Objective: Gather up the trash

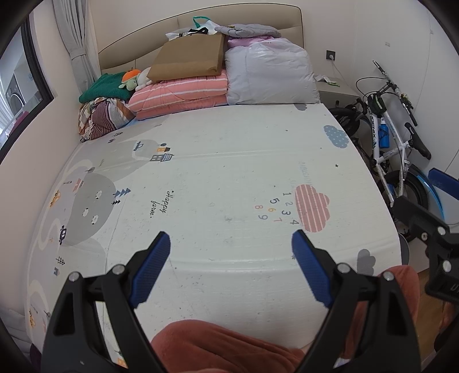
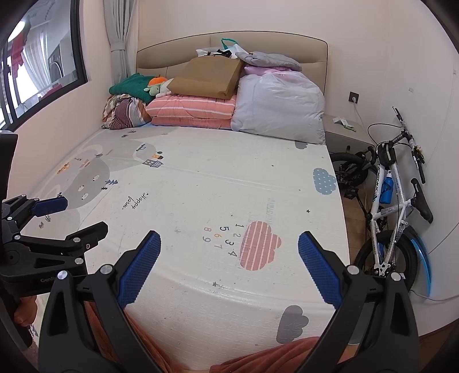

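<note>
My left gripper (image 1: 229, 238) hangs open over the near part of a bed covered by a printed play mat (image 1: 229, 172); nothing is between its blue pads (image 1: 152, 266). My right gripper (image 2: 229, 237) is open too, over the same mat (image 2: 200, 186), with nothing between its fingers. The right view also shows the left gripper (image 2: 86, 214) at the left edge, jaws apart. On the mat I see only printed pictures and small dark specks. On the nightstand (image 2: 341, 132) lie a scrap of white paper (image 2: 340, 119) and a small green item (image 2: 350, 128).
At the headboard are folded bedding (image 1: 183, 91), a brown paper bag (image 1: 189, 57), a white plastic bag with a green handle (image 1: 205, 27) and soft toys (image 1: 132, 80). A white bicycle (image 2: 393, 200) leans on the right wall. A person's rust-coloured trouser legs (image 1: 218, 344) are at the bed's near edge.
</note>
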